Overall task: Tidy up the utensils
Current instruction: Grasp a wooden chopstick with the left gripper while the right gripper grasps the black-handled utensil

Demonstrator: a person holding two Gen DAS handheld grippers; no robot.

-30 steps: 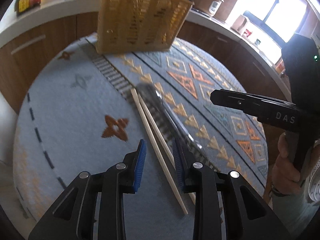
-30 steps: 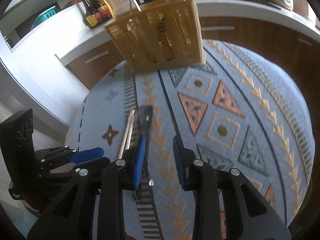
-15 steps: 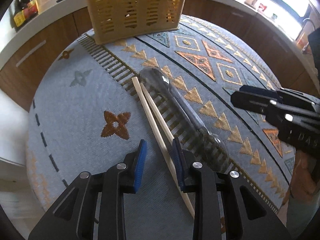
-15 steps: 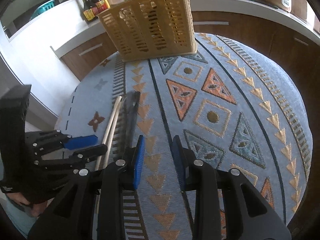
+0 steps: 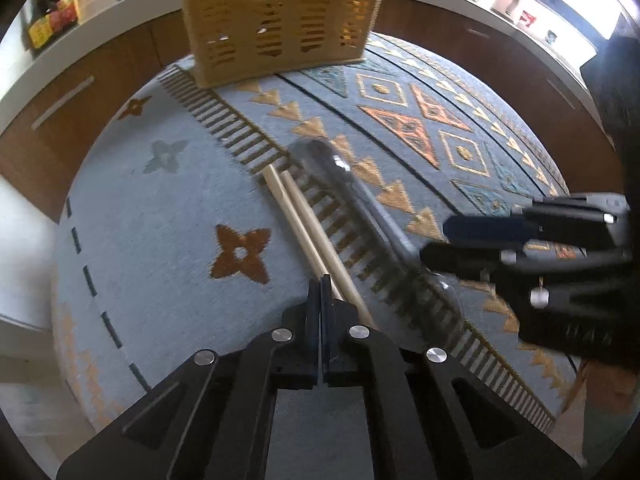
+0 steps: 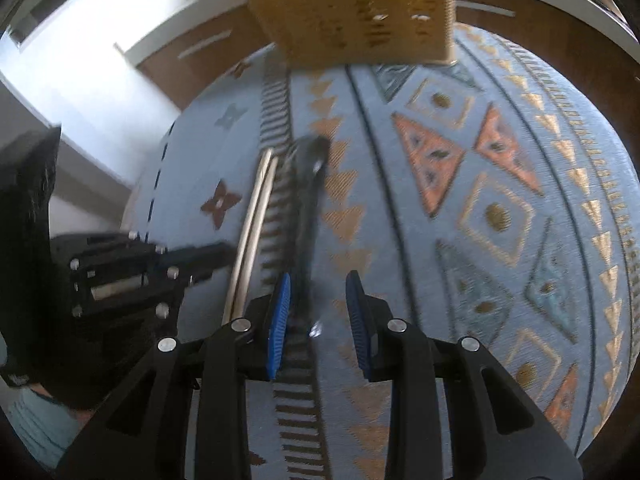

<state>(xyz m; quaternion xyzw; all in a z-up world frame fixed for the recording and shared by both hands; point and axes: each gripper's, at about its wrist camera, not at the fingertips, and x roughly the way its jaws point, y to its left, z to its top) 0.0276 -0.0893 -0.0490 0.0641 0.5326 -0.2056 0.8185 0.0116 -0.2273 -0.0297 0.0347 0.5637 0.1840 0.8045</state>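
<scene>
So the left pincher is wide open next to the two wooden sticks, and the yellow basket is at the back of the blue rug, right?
Not quite: the left gripper is shut, its jaws pressed together beside the two pale wooden chopsticks, as the left wrist view shows. The slotted yellow plastic basket does stand at the far end of the patterned blue rug.

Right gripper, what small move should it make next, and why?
Probably close the right gripper on the dark spoon. Its blue pads stand open on either side of the handle, which lies flat on the patterned cloth. The left gripper looks already shut at the chopsticks, and the yellow basket waits beyond.
</scene>
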